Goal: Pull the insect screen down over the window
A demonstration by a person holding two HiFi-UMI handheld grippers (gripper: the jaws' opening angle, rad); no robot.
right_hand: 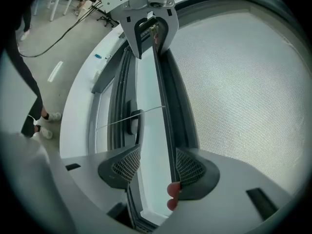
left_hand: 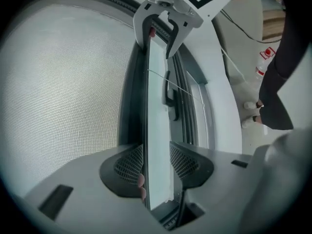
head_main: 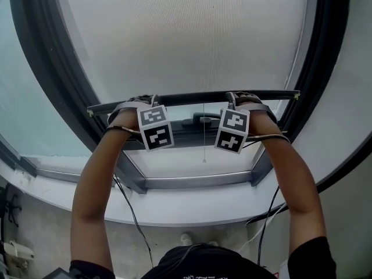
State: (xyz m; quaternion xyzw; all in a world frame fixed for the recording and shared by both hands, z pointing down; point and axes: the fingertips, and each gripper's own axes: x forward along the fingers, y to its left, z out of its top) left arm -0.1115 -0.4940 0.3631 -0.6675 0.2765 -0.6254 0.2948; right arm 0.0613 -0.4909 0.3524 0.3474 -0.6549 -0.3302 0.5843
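Observation:
The grey mesh insect screen (head_main: 186,34) covers most of the window. Its dark bottom bar (head_main: 197,96) runs level just above the lower sash. My left gripper (head_main: 145,102) holds the bar left of centre and my right gripper (head_main: 235,99) holds it right of centre, each lying along the bar and pointing at the other. In the left gripper view the bar (left_hand: 158,130) fills the gap between the left gripper's (left_hand: 156,147) pads, and the right gripper (left_hand: 158,38) straddles it farther on. The right gripper (right_hand: 157,150) clamps the bar (right_hand: 153,106) likewise, facing the left gripper (right_hand: 148,40).
A thin pull cord (head_main: 204,138) hangs from the bar's middle, in front of the dark window handle (head_main: 203,120). Below lie the grey sash frame (head_main: 197,182) and the white sill (head_main: 192,205). Black cables (head_main: 131,208) trail from both grippers to the floor.

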